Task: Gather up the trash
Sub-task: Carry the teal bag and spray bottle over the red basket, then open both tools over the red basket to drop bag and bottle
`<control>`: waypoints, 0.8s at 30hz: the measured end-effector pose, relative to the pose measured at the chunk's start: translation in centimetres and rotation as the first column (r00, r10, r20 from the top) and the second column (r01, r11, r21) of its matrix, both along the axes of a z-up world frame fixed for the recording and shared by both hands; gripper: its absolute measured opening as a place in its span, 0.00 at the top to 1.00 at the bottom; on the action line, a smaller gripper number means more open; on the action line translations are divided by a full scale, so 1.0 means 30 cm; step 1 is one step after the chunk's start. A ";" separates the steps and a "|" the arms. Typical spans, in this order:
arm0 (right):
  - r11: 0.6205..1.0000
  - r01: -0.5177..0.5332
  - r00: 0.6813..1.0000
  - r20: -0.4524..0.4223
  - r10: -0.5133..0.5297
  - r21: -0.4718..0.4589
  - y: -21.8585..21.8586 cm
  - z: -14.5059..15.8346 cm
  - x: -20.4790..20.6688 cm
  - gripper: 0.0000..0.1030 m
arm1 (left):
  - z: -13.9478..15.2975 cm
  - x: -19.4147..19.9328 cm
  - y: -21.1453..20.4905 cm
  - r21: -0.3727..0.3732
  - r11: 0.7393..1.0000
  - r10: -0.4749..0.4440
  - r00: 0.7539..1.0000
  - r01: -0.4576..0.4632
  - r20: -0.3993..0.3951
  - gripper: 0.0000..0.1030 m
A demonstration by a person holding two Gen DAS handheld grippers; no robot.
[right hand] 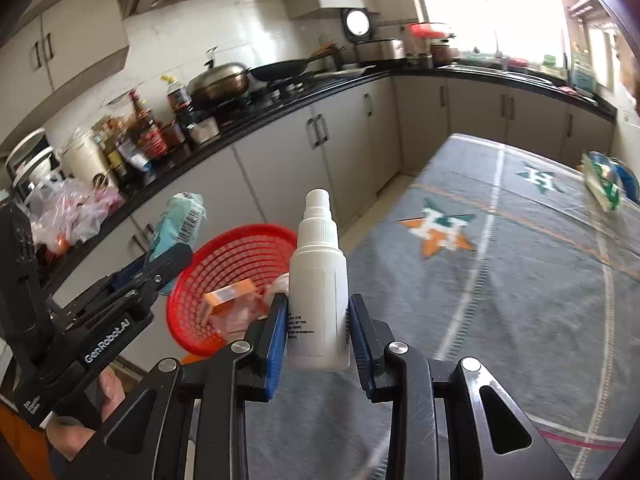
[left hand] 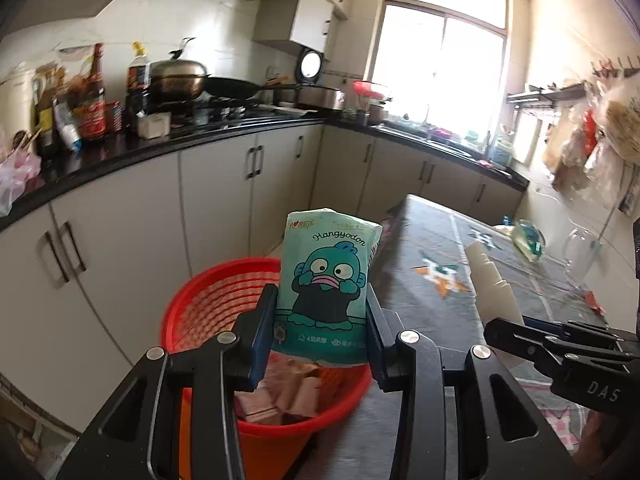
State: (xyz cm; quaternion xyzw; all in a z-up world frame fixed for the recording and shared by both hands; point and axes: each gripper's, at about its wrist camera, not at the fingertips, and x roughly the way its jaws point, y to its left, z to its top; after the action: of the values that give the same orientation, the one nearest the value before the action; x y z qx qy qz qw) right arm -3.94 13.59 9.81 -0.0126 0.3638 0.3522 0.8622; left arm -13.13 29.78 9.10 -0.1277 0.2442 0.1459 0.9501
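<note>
Above the red basket (left hand: pixel 208 304), tissue pack (left hand: pixel 326 280) upright

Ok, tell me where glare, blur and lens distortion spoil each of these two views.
Left wrist view: the window is blown out white, the counter edge bows from fisheye, and the tissue pack stays sharp. Right wrist view: glare washes out the upper right, the green packet on the table is smeared, and the spray bottle is crisp.
</note>
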 end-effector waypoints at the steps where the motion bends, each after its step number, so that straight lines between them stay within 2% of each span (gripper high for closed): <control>1: 1.000 -0.009 1.000 -0.001 0.009 -0.005 0.019 -0.004 -0.002 0.68 | -0.012 -0.007 0.025 -0.008 1.000 0.013 1.000 -0.013 -0.005 0.63; 12: 0.996 -0.086 0.992 -0.100 0.083 -0.029 0.206 -0.083 0.059 0.68 | -0.136 -0.001 0.188 -0.091 0.993 0.068 0.995 -0.075 -0.078 0.63; 24: 0.992 -0.112 0.981 -0.165 0.101 -0.059 0.349 -0.177 0.128 0.68 | -0.233 0.059 0.244 -0.136 0.986 0.074 0.988 -0.092 -0.134 0.60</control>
State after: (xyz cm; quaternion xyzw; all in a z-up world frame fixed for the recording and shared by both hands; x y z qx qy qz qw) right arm -0.09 24.06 4.51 -0.0327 0.4430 0.3854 0.8088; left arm -11.36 37.10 2.11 -0.1953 0.3090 0.1756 0.9141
